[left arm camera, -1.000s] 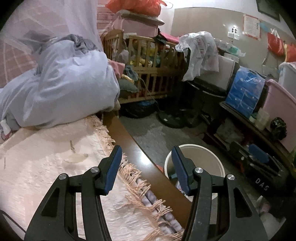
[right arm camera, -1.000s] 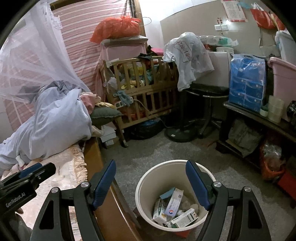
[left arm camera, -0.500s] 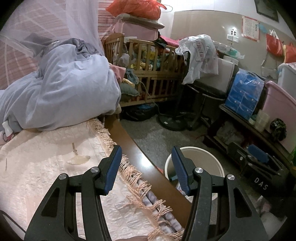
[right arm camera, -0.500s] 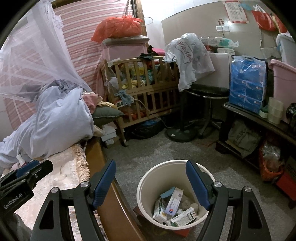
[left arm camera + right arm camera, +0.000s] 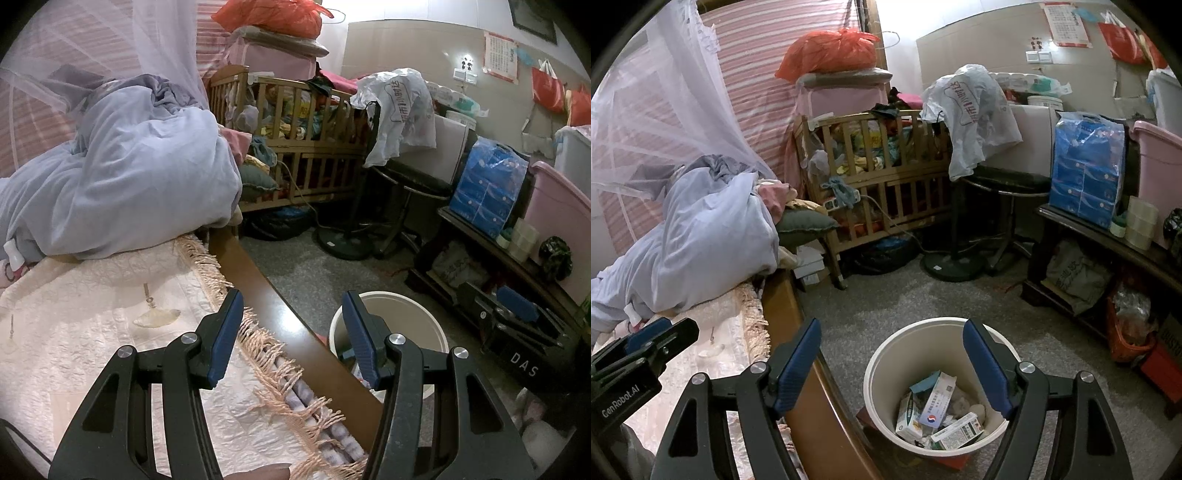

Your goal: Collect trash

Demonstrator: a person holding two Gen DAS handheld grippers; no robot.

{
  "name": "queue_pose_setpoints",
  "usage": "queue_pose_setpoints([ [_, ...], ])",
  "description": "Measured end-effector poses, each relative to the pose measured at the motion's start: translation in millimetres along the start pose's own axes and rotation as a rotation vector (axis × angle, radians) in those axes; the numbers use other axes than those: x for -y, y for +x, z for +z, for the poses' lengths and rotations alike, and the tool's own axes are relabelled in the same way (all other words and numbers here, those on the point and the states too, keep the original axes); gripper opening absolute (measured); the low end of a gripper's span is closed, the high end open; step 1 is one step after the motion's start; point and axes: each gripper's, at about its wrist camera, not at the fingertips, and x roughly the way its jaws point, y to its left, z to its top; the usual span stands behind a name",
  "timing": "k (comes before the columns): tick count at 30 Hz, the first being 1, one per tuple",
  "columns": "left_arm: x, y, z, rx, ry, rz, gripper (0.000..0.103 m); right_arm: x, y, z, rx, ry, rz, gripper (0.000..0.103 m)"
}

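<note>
A white round trash bin stands on the grey floor beside the bed, holding several small cartons and wrappers. My right gripper hovers above it, open and empty. In the left wrist view only the bin's rim shows, past the right finger. My left gripper is open and empty over the bed's wooden edge and the fringed cream bedspread. It also appears at the lower left of the right wrist view, as the left gripper. A small pale shell-shaped piece lies on the bedspread.
A bunched lilac blanket fills the far end of the bed under a mosquito net. Beyond the floor stand a wooden crib, a fan base and a stool. A low dark shelf with blue tissue packs lines the right side.
Both views have shifted only slightly. Both grippers stay open and empty, and nothing in the bin or on the bed has moved.
</note>
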Motion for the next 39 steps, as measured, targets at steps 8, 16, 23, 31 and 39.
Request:
queue_pose_setpoints([
  [8,-1,1,0,-0.001,0.000,-0.003,0.054,1,3,1,-0.007,-0.004,0.003,0.078],
  [16,-2,2,0,-0.004,-0.004,-0.003,0.054,4,14,2,-0.030,-0.009,0.010,0.078],
  [23,-3,3,-2,-0.009,-0.010,0.000,0.054,5,15,3,-0.031,-0.009,0.011,0.078],
  [31,-4,7,-4,-0.020,-0.024,0.003,0.054,8,17,1,-0.044,-0.013,0.012,0.079],
  [39,0,8,-4,-0.019,-0.020,0.001,0.054,8,18,2,-0.045,-0.012,0.009,0.080],
])
